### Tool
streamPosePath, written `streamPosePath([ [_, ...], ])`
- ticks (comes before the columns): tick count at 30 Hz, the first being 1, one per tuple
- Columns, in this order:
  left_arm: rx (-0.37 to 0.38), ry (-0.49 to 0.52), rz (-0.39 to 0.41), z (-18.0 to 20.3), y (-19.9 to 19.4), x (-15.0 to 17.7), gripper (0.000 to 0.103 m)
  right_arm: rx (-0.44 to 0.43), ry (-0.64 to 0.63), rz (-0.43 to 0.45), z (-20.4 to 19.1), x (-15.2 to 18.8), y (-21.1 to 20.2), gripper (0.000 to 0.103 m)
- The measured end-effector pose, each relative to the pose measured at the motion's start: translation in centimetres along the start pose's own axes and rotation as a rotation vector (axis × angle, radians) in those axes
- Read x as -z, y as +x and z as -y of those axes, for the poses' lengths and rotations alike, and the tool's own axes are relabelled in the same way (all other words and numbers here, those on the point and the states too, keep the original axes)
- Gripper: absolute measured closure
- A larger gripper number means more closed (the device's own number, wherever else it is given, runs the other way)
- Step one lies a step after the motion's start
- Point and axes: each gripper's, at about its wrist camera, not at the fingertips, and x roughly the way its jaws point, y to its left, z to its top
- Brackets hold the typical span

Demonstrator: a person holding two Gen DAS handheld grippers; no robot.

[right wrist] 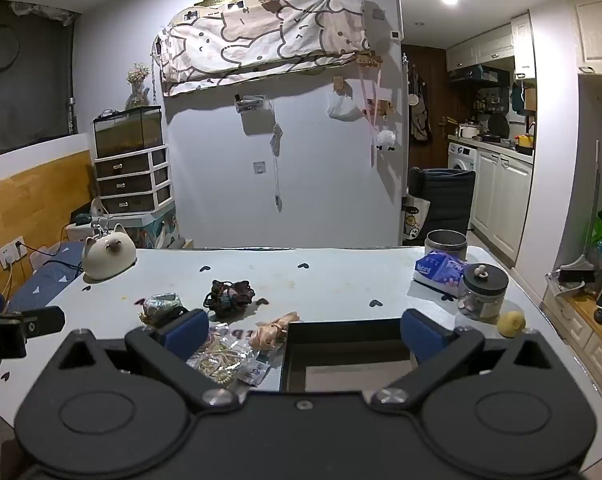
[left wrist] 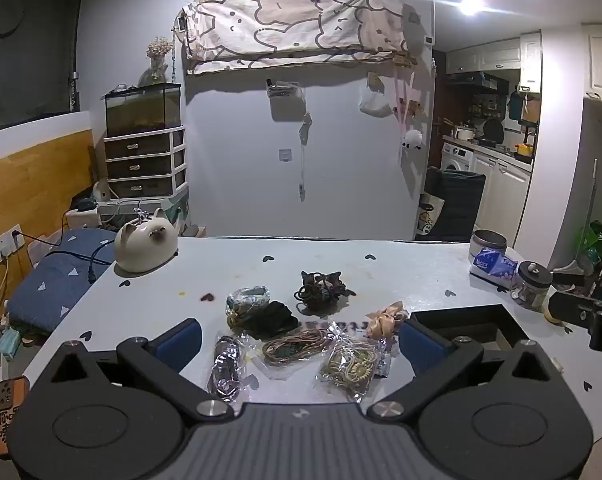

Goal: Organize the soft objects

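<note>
Left gripper (left wrist: 299, 338) and right gripper (right wrist: 301, 332) both gape wide, empty, above the white table (left wrist: 401, 276) strewn with crinkly plastic packets (left wrist: 351, 364), tangled dark hair ties (left wrist: 321, 290), a satin bow (left wrist: 385, 320).

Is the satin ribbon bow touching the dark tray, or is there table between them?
Cannot tell. In the right wrist view the ribbon bow runs right up to the tray's left rim; neither view shows contact or a gap plainly.

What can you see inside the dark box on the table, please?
The dark box shows only a bare pale bottom; its near part is hidden behind the right gripper.
</note>
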Motion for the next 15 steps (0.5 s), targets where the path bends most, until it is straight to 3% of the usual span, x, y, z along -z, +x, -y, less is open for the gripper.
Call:
streamPosePath([
  [15,-0.001,-0.002,0.006,0.03,-0.01,0.00,0.000,-0.003,0.001,-0.001,0.30,-0.10,0.16,0.000],
])
